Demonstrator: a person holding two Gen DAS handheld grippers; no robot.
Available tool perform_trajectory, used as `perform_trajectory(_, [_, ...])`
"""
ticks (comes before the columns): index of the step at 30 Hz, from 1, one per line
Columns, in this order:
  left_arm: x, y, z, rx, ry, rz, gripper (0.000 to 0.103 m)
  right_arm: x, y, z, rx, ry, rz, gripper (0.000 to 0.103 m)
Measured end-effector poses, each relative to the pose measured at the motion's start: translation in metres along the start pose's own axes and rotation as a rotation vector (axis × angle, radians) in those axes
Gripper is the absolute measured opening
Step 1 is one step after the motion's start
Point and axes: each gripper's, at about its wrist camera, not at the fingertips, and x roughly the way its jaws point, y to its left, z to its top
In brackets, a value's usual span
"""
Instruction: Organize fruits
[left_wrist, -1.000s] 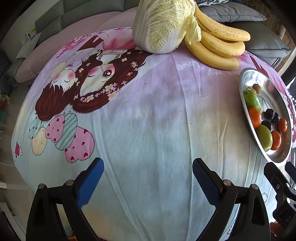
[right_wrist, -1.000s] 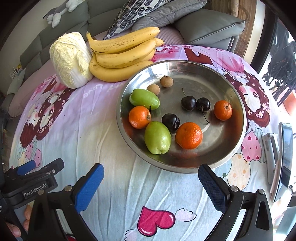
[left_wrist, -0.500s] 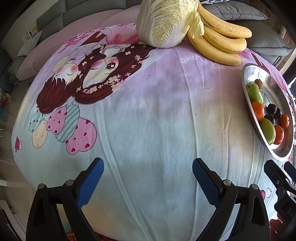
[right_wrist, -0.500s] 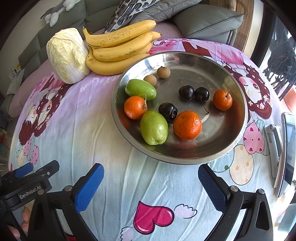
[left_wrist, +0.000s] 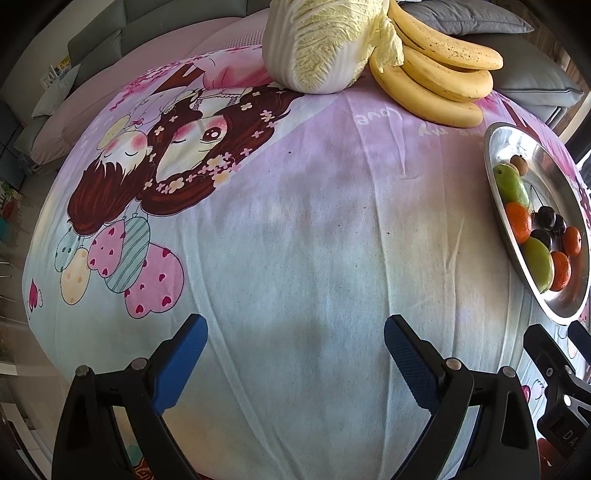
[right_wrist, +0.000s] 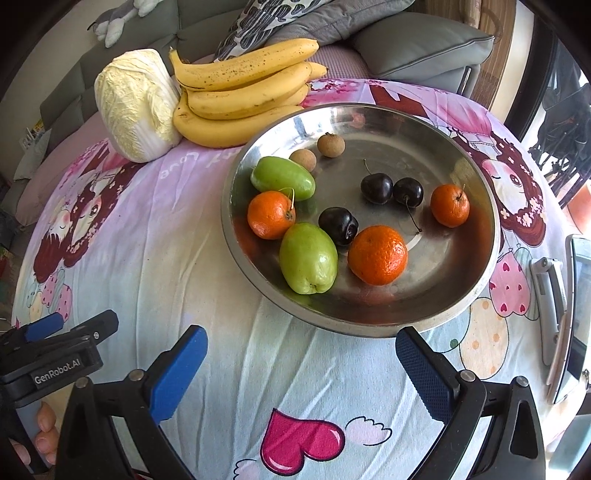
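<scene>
Glossy oranges, green fruits and dark cherries are seen in the steel dish (right_wrist: 476, 291); both grippers' fingers are held apart, empty.

A grey sofa (right_wrist: 424, 44) with cushions (right_wrist: 266, 18) stands behind the cartoon-printed tablecloth (right_wrist: 155, 236), apparently in daylight.

3 oranges (right_wrist: 377, 255), 3 cherries (right_wrist: 338, 226), 2 green fruits (right_wrist: 308, 258), 2 longans (right_wrist: 331, 145), 1 cabbage (right_wrist: 136, 105).
</scene>
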Motion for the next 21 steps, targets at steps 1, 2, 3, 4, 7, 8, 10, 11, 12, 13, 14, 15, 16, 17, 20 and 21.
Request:
perform_trajectory(1, [0.0001,-0.0008,0.0,0.004,0.001,0.003,0.096,0.0002,-0.0002,0.0002,0.002,0.0,0.004,0.103])
perform_trajectory(2, [0.0004,-0.0012,0.0003,0.007,0.002,0.005,0.096,0.0009,-0.0005,0.0004,0.003,0.002,0.006,0.103])
perform_trajectory(3, [0.0007,-0.0015,0.0005,0.01,0.003,0.007,0.096,0.0015,-0.0013,0.0005,0.005,0.003,0.006,0.103])
perform_trajectory(4, [0.0009,-0.0018,0.0007,0.012,0.003,0.009,0.096,0.0021,-0.0023,0.0004,0.007,0.006,0.006,0.103])
perform_trajectory(7, [0.0009,-0.0029,0.0012,0.016,0.003,0.016,0.096,0.0019,-0.0038,0.0004,0.009,0.002,0.004,0.103])
perform_trajectory(8, [0.001,-0.0033,0.0015,0.017,0.004,0.016,0.096,0.0018,-0.0042,0.0005,0.012,0.0,0.005,0.103])
perform_trajectory(10, [0.0013,-0.0041,0.0016,0.02,0.005,0.019,0.096,0.0019,-0.0051,0.0005,0.015,-0.001,0.008,0.103])
perform_trajectory(11, [0.0014,-0.0047,0.0015,0.021,0.005,0.02,0.096,0.0019,-0.0058,0.0005,0.016,-0.001,0.009,0.103])
perform_trajectory(12, [0.0015,-0.005,0.0014,0.023,0.005,0.021,0.096,0.0019,-0.0063,0.0005,0.015,-0.001,0.009,0.103])
perform_trajectory(13, [0.0016,-0.0053,0.0012,0.024,0.005,0.022,0.096,0.0019,-0.0061,0.0004,0.015,-0.001,0.008,0.103])
perform_trajectory(14, [0.0019,-0.0055,0.0013,0.026,0.005,0.024,0.096,0.002,-0.006,0.0004,0.015,-0.001,0.007,0.103])
perform_trajectory(15, [0.0021,-0.0058,0.0014,0.027,0.006,0.025,0.096,0.002,-0.0057,0.0004,0.015,-0.001,0.006,0.103])
perform_trajectory(16, [0.0024,-0.0061,0.0014,0.027,0.007,0.026,0.096,0.0021,-0.0056,0.0004,0.014,0.0,0.007,0.103])
perform_trajectory(17, [0.0025,-0.0062,0.0013,0.028,0.007,0.026,0.097,0.0022,-0.0057,0.0004,0.013,0.0,0.006,0.103])
perform_trajectory(20, [0.0032,-0.0063,0.0019,0.03,0.007,0.027,0.096,0.0036,-0.0057,0.0002,0.009,0.002,-0.01,0.103])
perform_trajectory(21, [0.0035,-0.0065,0.0019,0.032,0.008,0.027,0.096,0.0038,-0.0063,0.0003,0.011,0.002,-0.012,0.103])
